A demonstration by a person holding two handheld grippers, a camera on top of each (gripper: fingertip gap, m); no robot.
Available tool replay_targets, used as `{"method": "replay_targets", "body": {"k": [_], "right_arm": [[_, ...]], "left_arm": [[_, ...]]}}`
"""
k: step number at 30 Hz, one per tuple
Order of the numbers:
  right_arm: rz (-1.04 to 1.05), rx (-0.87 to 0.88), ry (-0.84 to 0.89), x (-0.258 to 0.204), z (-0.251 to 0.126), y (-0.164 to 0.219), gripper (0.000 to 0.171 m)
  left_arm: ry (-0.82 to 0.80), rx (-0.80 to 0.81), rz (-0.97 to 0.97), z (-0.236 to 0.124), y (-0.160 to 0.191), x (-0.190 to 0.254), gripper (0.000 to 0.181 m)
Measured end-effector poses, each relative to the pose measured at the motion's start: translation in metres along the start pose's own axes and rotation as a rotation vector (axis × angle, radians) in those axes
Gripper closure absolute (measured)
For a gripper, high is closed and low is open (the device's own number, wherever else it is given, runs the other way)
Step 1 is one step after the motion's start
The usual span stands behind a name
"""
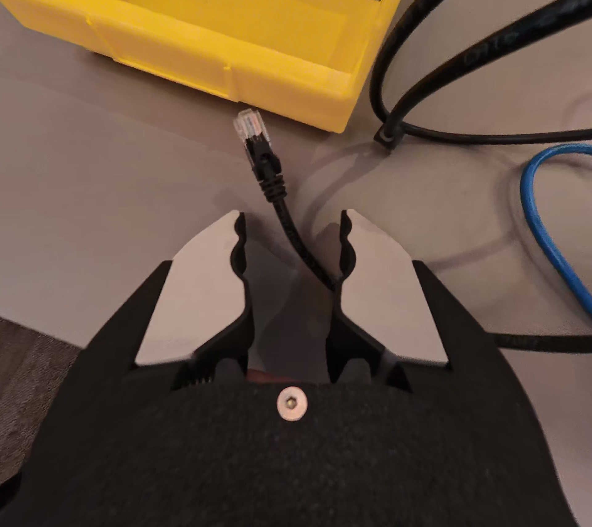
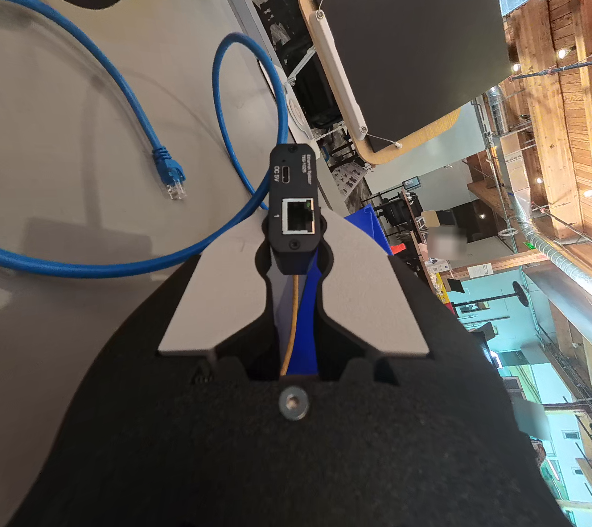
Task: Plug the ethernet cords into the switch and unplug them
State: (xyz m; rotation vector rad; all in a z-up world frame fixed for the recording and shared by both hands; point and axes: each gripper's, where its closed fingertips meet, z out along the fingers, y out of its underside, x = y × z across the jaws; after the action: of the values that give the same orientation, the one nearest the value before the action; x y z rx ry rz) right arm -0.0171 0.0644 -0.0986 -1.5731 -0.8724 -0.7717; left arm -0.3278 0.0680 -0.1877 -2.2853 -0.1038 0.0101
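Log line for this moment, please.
left gripper: open, over black cord | right gripper: holds switch | port empty

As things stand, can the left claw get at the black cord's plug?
Probably yes. The left claw is open around the black cord, and its plug lies just ahead on bare table, with only the yellow bin beyond.

Yellow bin (image 1: 205, 31), black cord (image 1: 266, 172), blue cord (image 2: 134, 101), black switch (image 2: 293, 207).
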Motion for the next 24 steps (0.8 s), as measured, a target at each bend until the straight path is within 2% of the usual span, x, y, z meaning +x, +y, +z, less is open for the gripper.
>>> {"method": "replay_targets", "body": {"k": [1,2,4,8,11,14,17,19,22,24], "right_arm": [[0.003,0.001,-0.001,0.0,0.0,0.0,0.147],[0.004,0.001,-0.001,0.0,0.0,0.0,0.147],[0.004,0.001,-0.002,0.0,0.0,0.0,0.147],[0.012,-0.002,-0.003,0.002,0.0,0.002,0.146],[0.011,-0.004,-0.003,0.003,0.001,0.002,0.146],[0.014,-0.007,-0.006,0.004,0.001,0.004,0.146],[0.014,-0.01,-0.006,0.006,0.0,0.004,0.146],[0.015,-0.013,-0.005,0.008,0.0,0.004,0.146],[0.019,-0.015,-0.003,0.01,-0.001,0.004,0.146],[0.018,-0.017,0.0,0.01,0.0,0.004,0.146]], "left_arm": [[0.0,0.018,-0.003,0.002,-0.003,0.001,0.138],[-0.003,0.028,0.002,0.003,-0.004,0.0,0.169],[0.108,0.063,0.026,-0.001,-0.007,0.011,0.175],[0.21,0.042,0.125,-0.011,-0.014,0.014,0.176],[0.336,-0.041,0.29,-0.031,-0.026,0.014,0.176],[0.452,-0.134,0.454,-0.065,-0.058,-0.003,0.176],[0.551,-0.173,0.592,-0.114,-0.108,-0.028,0.176],[0.602,-0.11,0.684,-0.151,-0.147,-0.041,0.176],[0.805,0.01,0.769,-0.204,-0.188,-0.033,0.176],[0.839,0.02,0.754,-0.209,-0.208,-0.018,0.176]]}}
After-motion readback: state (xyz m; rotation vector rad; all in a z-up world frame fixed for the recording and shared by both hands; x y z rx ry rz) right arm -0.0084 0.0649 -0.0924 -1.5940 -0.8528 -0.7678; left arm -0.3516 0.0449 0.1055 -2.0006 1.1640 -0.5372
